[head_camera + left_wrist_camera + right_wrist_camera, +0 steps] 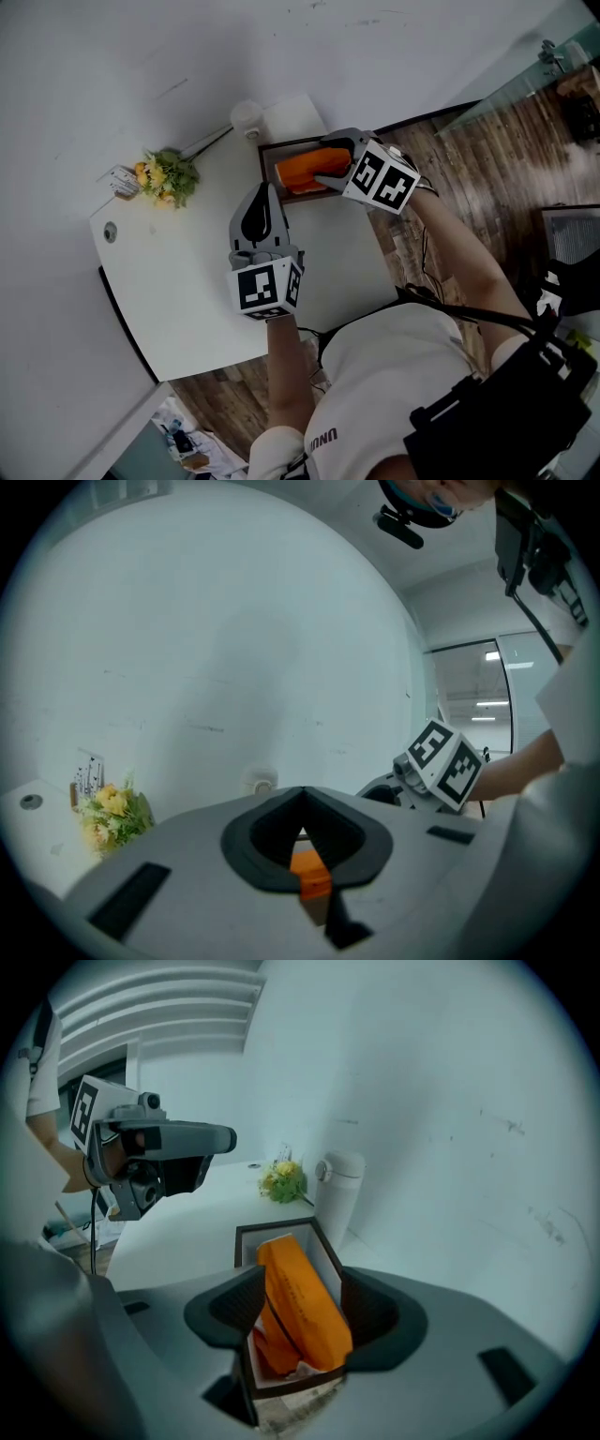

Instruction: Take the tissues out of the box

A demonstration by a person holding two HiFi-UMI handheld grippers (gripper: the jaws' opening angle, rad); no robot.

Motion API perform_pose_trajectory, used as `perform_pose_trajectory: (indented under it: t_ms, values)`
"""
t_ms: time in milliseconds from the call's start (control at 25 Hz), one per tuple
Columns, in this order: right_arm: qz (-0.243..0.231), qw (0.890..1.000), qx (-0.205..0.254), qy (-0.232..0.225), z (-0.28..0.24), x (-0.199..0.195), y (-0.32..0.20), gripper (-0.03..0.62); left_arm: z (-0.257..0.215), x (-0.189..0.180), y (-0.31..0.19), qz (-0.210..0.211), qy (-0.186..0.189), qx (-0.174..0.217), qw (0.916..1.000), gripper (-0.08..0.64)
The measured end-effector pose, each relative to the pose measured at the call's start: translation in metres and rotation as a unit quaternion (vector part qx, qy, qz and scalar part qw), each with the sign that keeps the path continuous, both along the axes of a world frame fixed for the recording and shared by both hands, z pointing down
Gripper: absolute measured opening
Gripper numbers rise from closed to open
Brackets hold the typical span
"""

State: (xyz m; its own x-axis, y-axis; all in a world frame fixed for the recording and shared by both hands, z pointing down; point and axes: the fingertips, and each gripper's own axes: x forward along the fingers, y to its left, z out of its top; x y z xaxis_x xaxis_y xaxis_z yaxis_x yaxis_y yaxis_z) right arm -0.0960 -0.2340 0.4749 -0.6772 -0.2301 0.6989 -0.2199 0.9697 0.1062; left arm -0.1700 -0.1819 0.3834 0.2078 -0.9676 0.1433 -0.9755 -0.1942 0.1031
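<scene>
My right claw (298, 1309) is clamped on the orange tissue pack (302, 1288), 1 pad on each long side of it. The pack sits tilted, its lower end down inside the dark-rimmed box (246, 1234) and its upper end poking out over the rim, so it's not clear of the box yet. There's some crumpled white paper in the bottom of the box under it. From the head view the box (267, 152) is at the right edge of the white desk (178, 281), close to the far right corner, with a white cylinder thing (247, 116) just beyond it against the wall. My left claw (302, 803) is closed with nothing in it, the 2 jaws meeting at the tips, and it hangs over the middle of the desk, well apart from the box. Further out, a little bunch of yellow flowers (167, 176) lies along the far edge toward the left corner, and a small round cap (111, 232) sits in the desk right by that corner.
</scene>
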Motion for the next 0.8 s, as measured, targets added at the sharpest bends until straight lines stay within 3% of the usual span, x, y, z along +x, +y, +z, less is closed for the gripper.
perform_pose_trajectory:
  t_ms: [800]
  values:
    - [-0.080,0.989,-0.009,0.122,0.044,0.009,-0.011,0.276,0.008,-0.001,-0.003,-0.006,0.006,-0.014,0.9999,0.012]
